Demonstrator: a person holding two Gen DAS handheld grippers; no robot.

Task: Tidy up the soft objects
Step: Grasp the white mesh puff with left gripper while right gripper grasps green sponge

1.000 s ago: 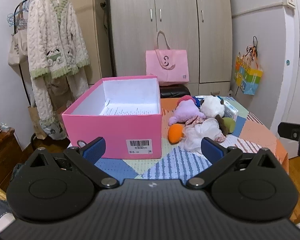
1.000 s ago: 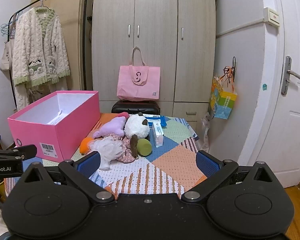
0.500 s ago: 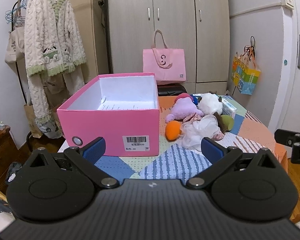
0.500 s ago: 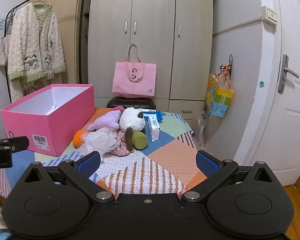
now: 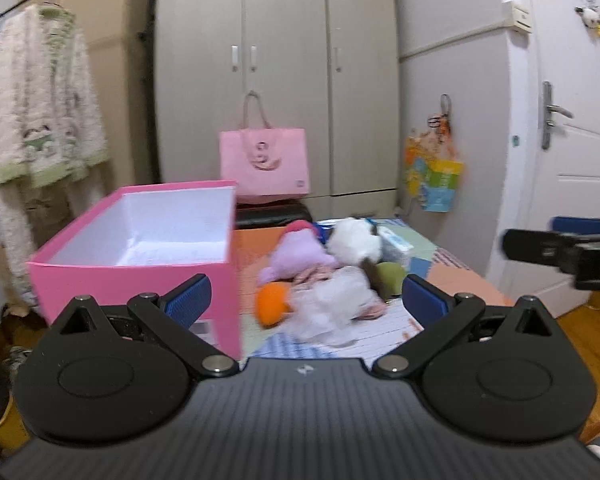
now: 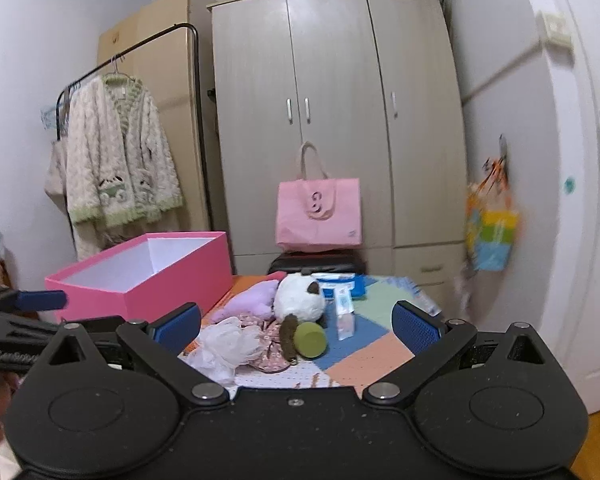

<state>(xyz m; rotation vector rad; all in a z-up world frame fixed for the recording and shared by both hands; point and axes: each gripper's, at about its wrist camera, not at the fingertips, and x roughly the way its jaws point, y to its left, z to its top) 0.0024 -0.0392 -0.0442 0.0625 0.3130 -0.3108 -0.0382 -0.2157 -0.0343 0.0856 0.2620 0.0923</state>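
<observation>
An open pink box (image 5: 140,248) (image 6: 172,276) stands on the left of a patchwork-covered table (image 5: 452,276) (image 6: 372,356). Beside it lies a heap of soft things: a purple plush (image 5: 296,252) (image 6: 248,302), a white plush with brown ears (image 5: 354,240) (image 6: 300,296), an orange ball (image 5: 272,306), a white mesh puff (image 5: 328,304) (image 6: 224,344) and a green ball (image 5: 388,274) (image 6: 310,338). My left gripper (image 5: 306,300) is open and empty, short of the heap. My right gripper (image 6: 296,324) is open and empty, also short of the heap.
A pink tote bag (image 5: 266,166) (image 6: 318,216) sits on a black stool behind the table. A wardrobe, a clothes rack with a fluffy cardigan (image 6: 116,176), a colourful hanging bag (image 5: 434,178) and a white door (image 5: 576,168) surround the table. Small white boxes (image 6: 344,312) stand by the plush.
Both grippers have risen and tilted, so both views have shifted. The right gripper now shows at the right edge of the left wrist view. Both stay open.
</observation>
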